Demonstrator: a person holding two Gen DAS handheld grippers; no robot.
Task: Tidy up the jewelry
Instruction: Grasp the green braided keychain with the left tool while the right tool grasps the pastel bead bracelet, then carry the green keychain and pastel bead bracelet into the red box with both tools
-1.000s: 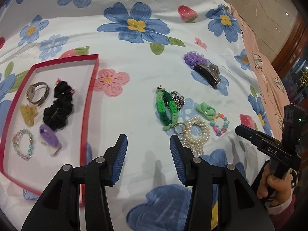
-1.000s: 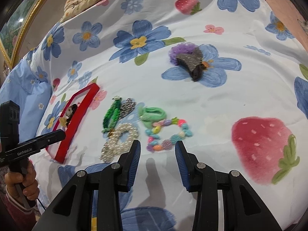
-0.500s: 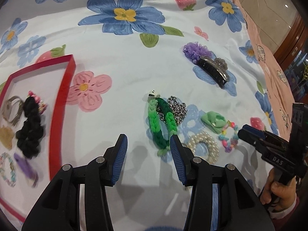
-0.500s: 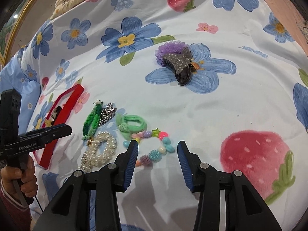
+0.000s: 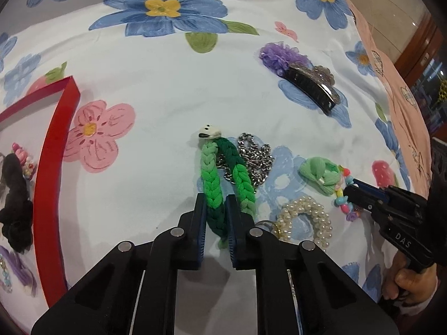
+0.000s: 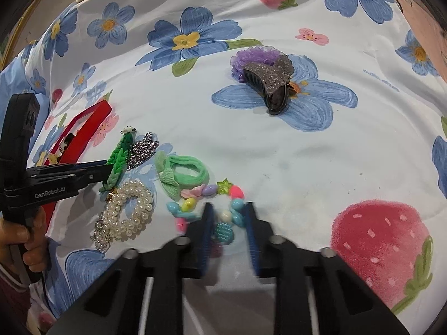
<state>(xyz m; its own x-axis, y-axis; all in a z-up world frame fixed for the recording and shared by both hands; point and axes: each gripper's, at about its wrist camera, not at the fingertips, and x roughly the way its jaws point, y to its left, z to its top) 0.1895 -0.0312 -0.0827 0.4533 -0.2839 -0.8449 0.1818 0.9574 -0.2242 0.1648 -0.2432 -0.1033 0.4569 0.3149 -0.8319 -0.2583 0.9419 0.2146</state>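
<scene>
My left gripper [image 5: 215,203] is shut on one strand of the green braided bracelet [image 5: 212,173], which lies on the floral sheet and ends in a white bead. It also shows in the right wrist view [image 6: 118,162]. My right gripper [image 6: 229,212] is blurred and closing around the near side of the colourful bead bracelet [image 6: 206,192]; its jaws stand a little apart on either side of the beads. A silver chain [image 5: 254,156], a green hair tie [image 5: 321,173] and a pearl bracelet [image 5: 304,217] lie close by. The red tray [image 5: 53,167] at left holds several pieces.
A purple scrunchie [image 5: 279,55] and a dark glittery hair claw [image 5: 313,89] lie farther back on the sheet. They also show in the right wrist view, the claw [image 6: 271,83] on a blue flower. A pink blanket [image 5: 399,83] runs along the right edge.
My left gripper moved right and down from the tray and closed on the green braided bracelet. My right gripper lowered onto the colourful bead bracelet and its jaws narrowed.
</scene>
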